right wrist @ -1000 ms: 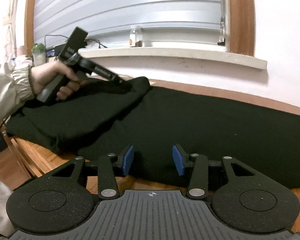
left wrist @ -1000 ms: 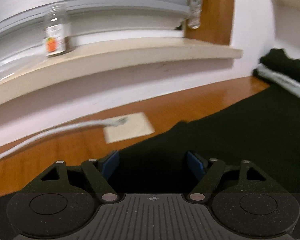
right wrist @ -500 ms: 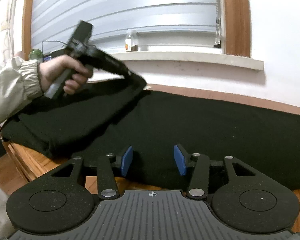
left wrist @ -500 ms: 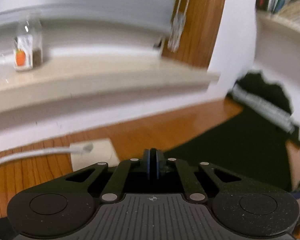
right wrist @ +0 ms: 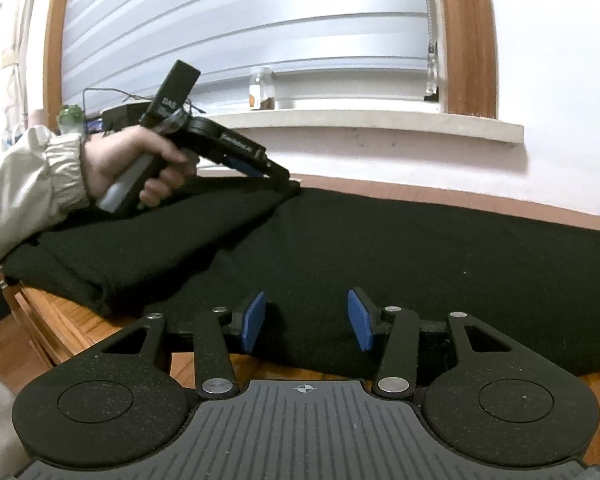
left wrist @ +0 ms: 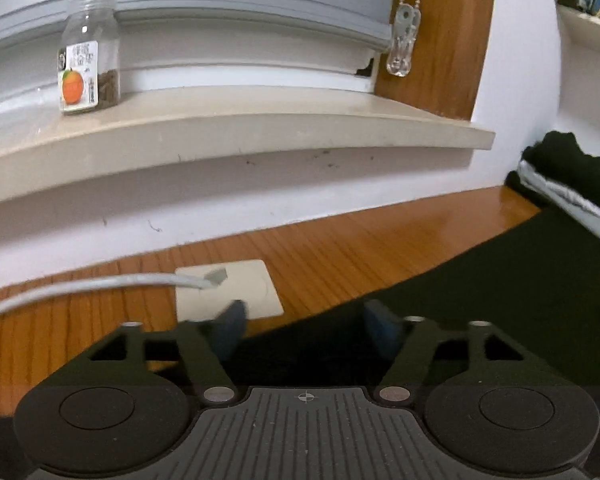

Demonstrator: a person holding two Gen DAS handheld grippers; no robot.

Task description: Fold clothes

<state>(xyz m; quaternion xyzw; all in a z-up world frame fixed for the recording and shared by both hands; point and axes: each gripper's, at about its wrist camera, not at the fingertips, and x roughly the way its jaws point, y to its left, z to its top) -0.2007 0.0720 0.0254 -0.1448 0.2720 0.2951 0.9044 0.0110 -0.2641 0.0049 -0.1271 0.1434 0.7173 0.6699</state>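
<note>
Two grippers, both w/ jaws apart, nothing held. Left gripper [left wrist: 304, 320] sits over the far edge of a black garment [right wrist: 380, 256] spread on a wooden table [left wrist: 340, 252]. Right gripper [right wrist: 306, 320] hovers at its near edge.

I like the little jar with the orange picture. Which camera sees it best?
The left wrist view: the jar on the windowsill is big and sharp there, label readable. In the right wrist view it is tiny, far away, its label unreadable.
</note>
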